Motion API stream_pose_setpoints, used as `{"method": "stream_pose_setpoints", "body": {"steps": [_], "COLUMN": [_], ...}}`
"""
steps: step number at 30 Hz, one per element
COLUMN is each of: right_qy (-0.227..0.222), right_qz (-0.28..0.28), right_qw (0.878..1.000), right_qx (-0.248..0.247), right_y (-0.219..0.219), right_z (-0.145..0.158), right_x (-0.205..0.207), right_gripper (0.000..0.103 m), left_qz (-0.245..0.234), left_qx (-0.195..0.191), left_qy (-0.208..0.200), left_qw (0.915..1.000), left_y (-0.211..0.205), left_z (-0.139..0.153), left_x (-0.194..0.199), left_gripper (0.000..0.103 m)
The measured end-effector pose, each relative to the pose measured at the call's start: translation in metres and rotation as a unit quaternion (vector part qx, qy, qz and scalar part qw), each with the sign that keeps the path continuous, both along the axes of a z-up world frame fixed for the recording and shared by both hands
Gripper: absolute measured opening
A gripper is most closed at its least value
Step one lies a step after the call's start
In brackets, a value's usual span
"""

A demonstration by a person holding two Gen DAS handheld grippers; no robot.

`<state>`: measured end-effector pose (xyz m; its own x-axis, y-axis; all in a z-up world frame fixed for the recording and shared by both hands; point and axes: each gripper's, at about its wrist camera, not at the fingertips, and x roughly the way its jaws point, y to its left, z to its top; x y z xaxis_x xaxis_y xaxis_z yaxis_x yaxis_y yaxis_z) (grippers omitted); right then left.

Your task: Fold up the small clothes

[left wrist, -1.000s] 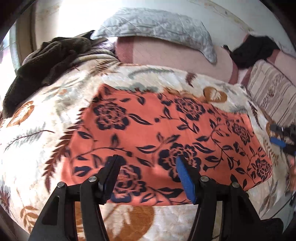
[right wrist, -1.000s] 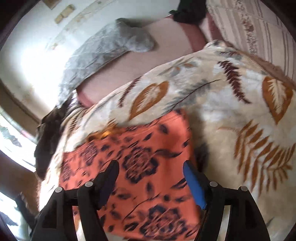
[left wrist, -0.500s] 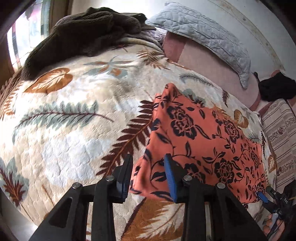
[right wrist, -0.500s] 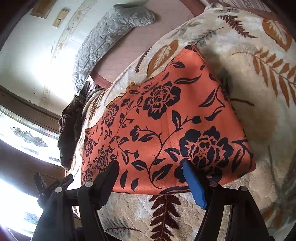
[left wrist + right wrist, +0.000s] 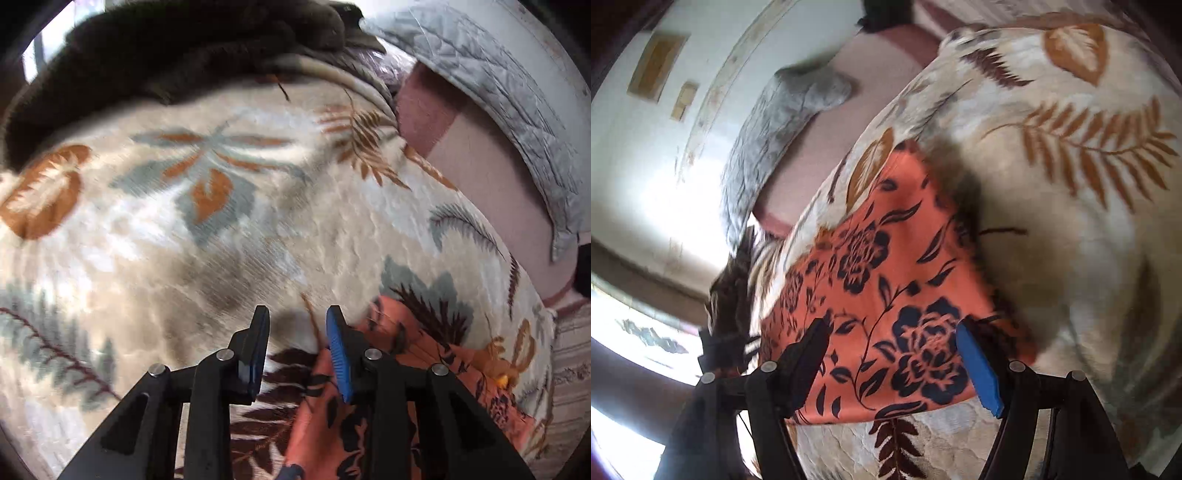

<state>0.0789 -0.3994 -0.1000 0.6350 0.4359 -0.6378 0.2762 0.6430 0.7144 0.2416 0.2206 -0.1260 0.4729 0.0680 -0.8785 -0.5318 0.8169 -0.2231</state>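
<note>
Since the earlier left wrist frame, the left tongs (image 5: 297,314) have shifted off the orange floral cloth (image 5: 402,373) to its left edge, and their jaws have just been closing; they stand narrowly parted with only leaf-print blanket (image 5: 207,236) between the tips, nothing gripped. Left wrist view: the cloth lies at lower right, its near-left corner just under the blue-padded finger. Bare blanket extends left and ahead to a dark garment pile (image 5: 166,48) at the far edge.

Right wrist view: the right tongs (image 5: 890,332) hang wide open over the cloth's (image 5: 886,266) near-right corner, pads clear of it. The cloth lies flat on the bed, long axis running toward far left. Bare blanket (image 5: 1071,229) lies to the right; a grey quilted pillow (image 5: 764,147) sits beyond against the wall.
</note>
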Motion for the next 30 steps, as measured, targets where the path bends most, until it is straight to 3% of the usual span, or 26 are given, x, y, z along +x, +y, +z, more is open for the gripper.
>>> {"method": "stream_pose_setpoints", "body": {"steps": [2, 6, 10, 14, 20, 30], "right_qy": [-0.008, 0.000, 0.032, 0.055, 0.055, 0.049], "right_qz": [-0.018, 0.013, 0.026, 0.002, -0.005, -0.023], "right_qw": [1.000, 0.999, 0.998, 0.996, 0.997, 0.997], "right_qx": [0.011, 0.037, 0.057, 0.066, 0.055, 0.060], "right_y": [-0.012, -0.001, 0.018, 0.017, 0.013, 0.009], "right_z": [0.008, 0.012, -0.008, -0.028, -0.029, -0.029], "right_x": [-0.012, -0.031, -0.044, -0.045, -0.035, -0.014], "right_gripper": [0.075, 0.076, 0.076, 0.076, 0.076, 0.076], "left_qz": [-0.010, -0.071, -0.148, -0.194, -0.223, -0.226], "left_qx": [0.022, 0.048, 0.094, 0.115, 0.114, 0.119], "left_qy": [-0.021, -0.054, -0.064, -0.074, -0.070, -0.073], "left_qw": [0.9995, 0.9949, 0.9825, 0.9713, 0.9656, 0.9641], "left_y": [-0.005, -0.043, -0.106, -0.155, -0.187, -0.196], "left_z": [0.019, 0.047, 0.058, 0.066, 0.065, 0.068], "left_x": [-0.020, -0.077, -0.124, -0.166, -0.190, -0.191], "left_gripper": [0.032, 0.039, 0.057, 0.063, 0.064, 0.064]}}
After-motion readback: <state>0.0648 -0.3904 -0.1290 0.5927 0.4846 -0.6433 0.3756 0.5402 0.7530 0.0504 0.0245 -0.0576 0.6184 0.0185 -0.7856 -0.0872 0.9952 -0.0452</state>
